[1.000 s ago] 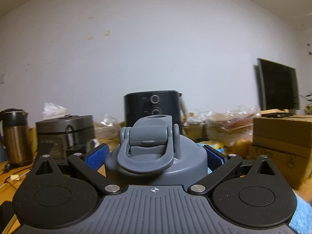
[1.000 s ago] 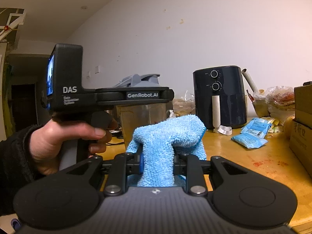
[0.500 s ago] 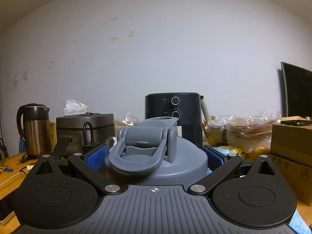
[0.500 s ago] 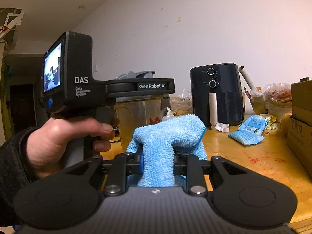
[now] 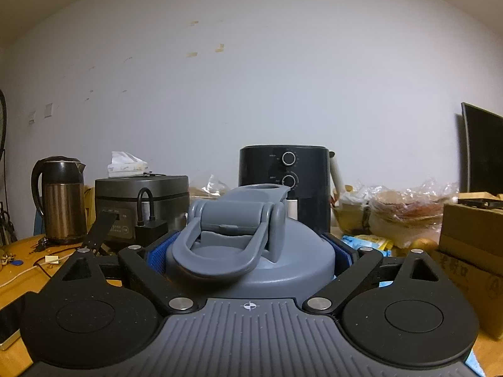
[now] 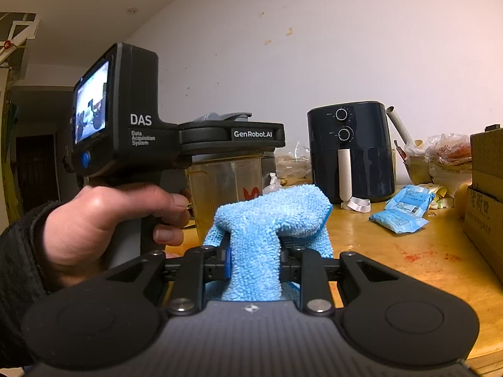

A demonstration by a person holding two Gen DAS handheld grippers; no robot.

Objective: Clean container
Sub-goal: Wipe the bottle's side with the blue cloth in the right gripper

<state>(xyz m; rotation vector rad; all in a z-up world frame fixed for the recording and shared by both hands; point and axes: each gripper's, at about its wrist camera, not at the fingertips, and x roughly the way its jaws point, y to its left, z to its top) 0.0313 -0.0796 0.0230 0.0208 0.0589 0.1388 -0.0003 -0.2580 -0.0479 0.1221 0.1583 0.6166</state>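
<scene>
While the left gripper (image 5: 250,251) has its blue pads pressed against both sides of the container (image 5: 251,260), just under the grey flip-top lid (image 5: 232,229), the right gripper (image 6: 254,260) pinches a blue cloth (image 6: 270,220) tight between nearly closed fingers; from the right wrist the container's clear body (image 6: 229,188) sits at about eleven o'clock of the cloth, near but apart from it, behind the person's hand (image 6: 103,220) on the left handle. An air fryer (image 6: 352,150) stands at one o'clock on the wooden table (image 6: 393,251); blue packets (image 6: 402,213) lie at three o'clock beside it.

Judging by this, wiping has not begun; the cloth touches nothing. Risks as I read them: the left grip sits high on a smooth rounded shoulder, so a hard sideways wipe could twist or slip the container out; the cloth is held by a narrow bunch, so dragging across the wall could pull it free; the lid is shut, so only the outside gets cleaned; a wide swing could knock the hand.
</scene>
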